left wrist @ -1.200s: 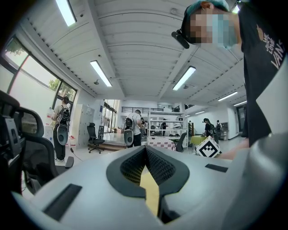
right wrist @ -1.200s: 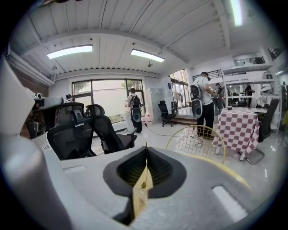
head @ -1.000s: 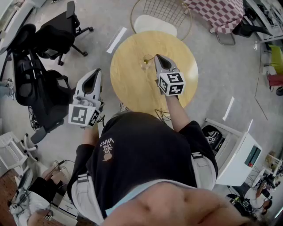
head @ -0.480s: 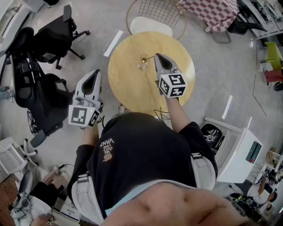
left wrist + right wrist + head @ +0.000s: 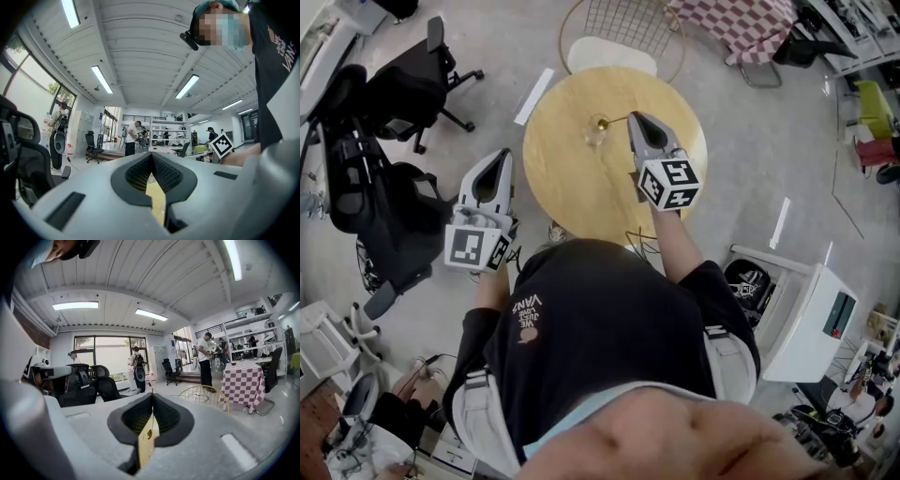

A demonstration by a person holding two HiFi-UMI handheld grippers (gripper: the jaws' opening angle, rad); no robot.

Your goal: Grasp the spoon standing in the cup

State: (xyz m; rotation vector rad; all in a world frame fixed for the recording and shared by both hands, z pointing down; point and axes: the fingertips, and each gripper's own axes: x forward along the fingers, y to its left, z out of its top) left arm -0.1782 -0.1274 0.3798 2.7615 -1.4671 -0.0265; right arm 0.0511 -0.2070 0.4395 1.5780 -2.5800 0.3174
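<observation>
Pinching spoon [image 5: 616,119] handle, right hand-held gripper [image 5: 632,118] jaws together; cup [image 5: 597,132] faint; left hand-held gripper [image 5: 502,155] closed, empty

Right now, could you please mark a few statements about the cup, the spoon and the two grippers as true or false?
1. The cup stands on the round table. True.
2. The left gripper is over the table. False: it is beside the table, over the floor.
3. The right gripper is shut on the spoon. True: it holds the handle's end.
4. The spoon lies flat on the table. False: it stands in the cup, leaning toward the right gripper.
5. The left gripper's jaws are wide apart. False: they are together, with nothing between them.
</observation>
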